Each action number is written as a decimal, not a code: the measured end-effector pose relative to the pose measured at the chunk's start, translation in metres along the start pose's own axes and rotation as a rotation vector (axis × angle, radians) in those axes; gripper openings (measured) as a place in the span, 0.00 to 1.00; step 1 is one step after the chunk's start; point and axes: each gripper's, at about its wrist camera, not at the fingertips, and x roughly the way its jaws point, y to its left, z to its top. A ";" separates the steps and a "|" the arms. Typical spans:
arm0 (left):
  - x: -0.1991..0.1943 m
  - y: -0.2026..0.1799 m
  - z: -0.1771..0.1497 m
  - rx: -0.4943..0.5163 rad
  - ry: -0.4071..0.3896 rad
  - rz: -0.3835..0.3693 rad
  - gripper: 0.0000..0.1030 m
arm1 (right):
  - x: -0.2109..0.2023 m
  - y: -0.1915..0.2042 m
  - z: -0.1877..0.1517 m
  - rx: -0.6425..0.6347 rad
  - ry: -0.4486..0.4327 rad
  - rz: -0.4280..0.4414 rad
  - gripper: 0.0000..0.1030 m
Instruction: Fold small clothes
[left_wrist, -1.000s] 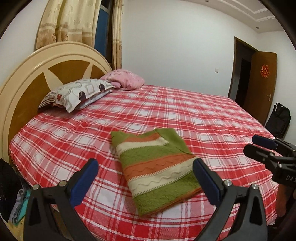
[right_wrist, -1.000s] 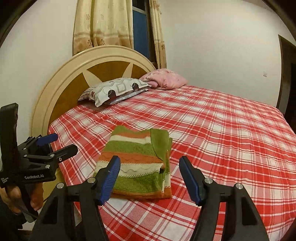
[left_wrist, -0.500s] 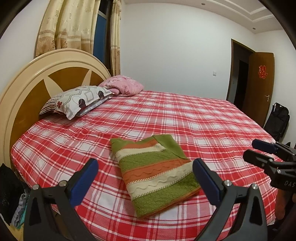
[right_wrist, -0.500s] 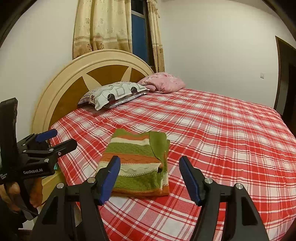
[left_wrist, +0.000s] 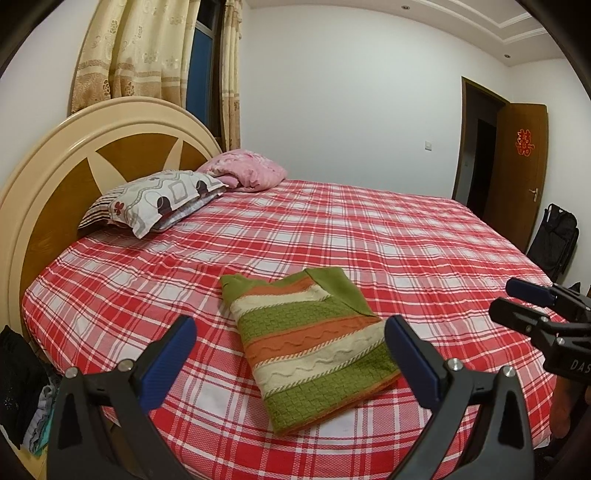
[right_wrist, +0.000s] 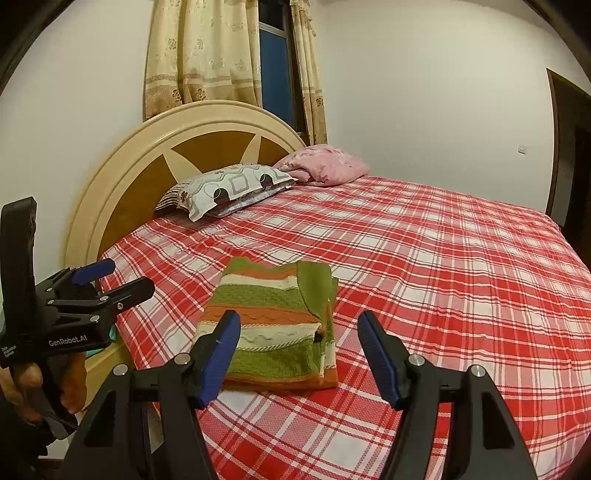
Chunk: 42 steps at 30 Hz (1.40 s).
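A folded knit sweater (left_wrist: 314, 347) with green, orange and cream stripes lies flat on the red plaid bed (left_wrist: 369, 236) near its front edge; it also shows in the right wrist view (right_wrist: 273, 325). My left gripper (left_wrist: 290, 356) is open and empty, held back above the bed edge, clear of the sweater. My right gripper (right_wrist: 299, 349) is open and empty too, also short of the sweater. Each gripper shows in the other's view, the right one (left_wrist: 532, 306) at the far right and the left one (right_wrist: 107, 280) at the far left.
A patterned pillow (left_wrist: 159, 203) and a pink pillow (left_wrist: 247, 173) lie by the round headboard (left_wrist: 55, 177). A pile of clothes (left_wrist: 26, 406) sits beside the bed at left. A brown door (left_wrist: 521, 181) and a black bag (left_wrist: 554, 240) stand at the right.
Both grippers have drawn back and tilted up a little, so the sweater sits lower and farther in both views. The sweater has not moved.
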 end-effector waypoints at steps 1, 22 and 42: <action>0.000 0.000 0.000 0.000 0.000 -0.001 1.00 | 0.000 0.000 0.000 0.001 0.000 0.000 0.65; -0.001 -0.007 -0.001 0.004 -0.005 -0.004 1.00 | -0.003 0.001 0.002 0.005 -0.008 0.001 0.65; -0.002 -0.005 -0.002 -0.016 -0.025 -0.013 1.00 | 0.003 -0.001 -0.002 0.005 -0.010 -0.002 0.65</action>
